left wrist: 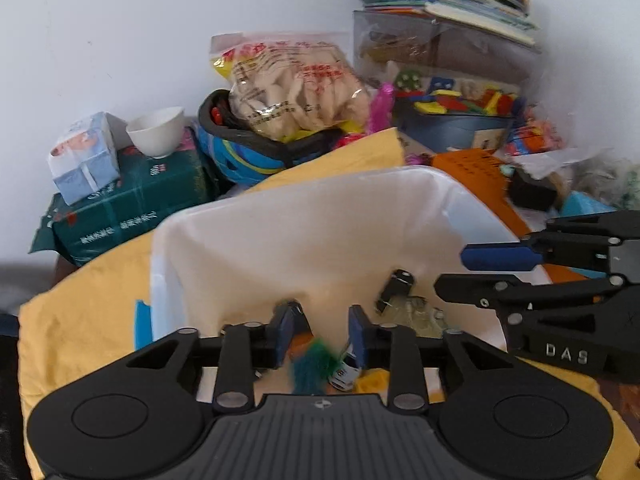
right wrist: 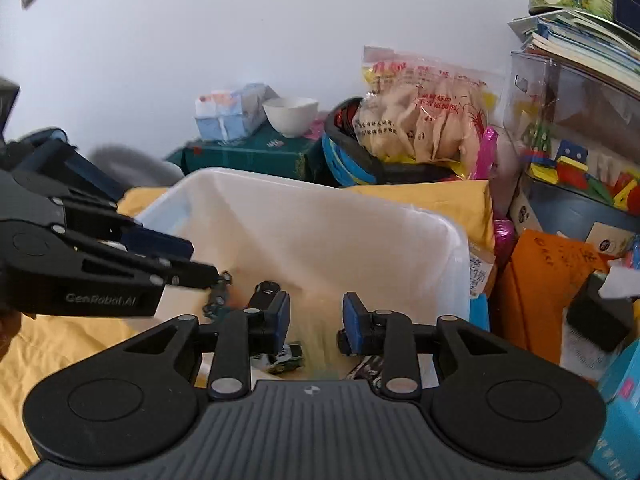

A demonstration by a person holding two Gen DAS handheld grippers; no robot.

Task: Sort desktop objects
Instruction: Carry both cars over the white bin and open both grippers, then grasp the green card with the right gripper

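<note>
bin (left wrist: 304, 240): a white translucent plastic tub is sitting open-topped on a yellow cloth (left wrist: 80, 320), its far wall tilting away.
toy cars (right wrist: 282, 356): small ones are lying on the bin's floor; a black one (right wrist: 266, 292) is tipping up on end.
green feathery thing (left wrist: 314, 368): blurred, it is showing low over the bin's near end.

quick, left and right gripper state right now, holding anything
left gripper: open, nothing gripped, above the white bin.
right gripper: open, nothing gripped, above the same bin.
</note>
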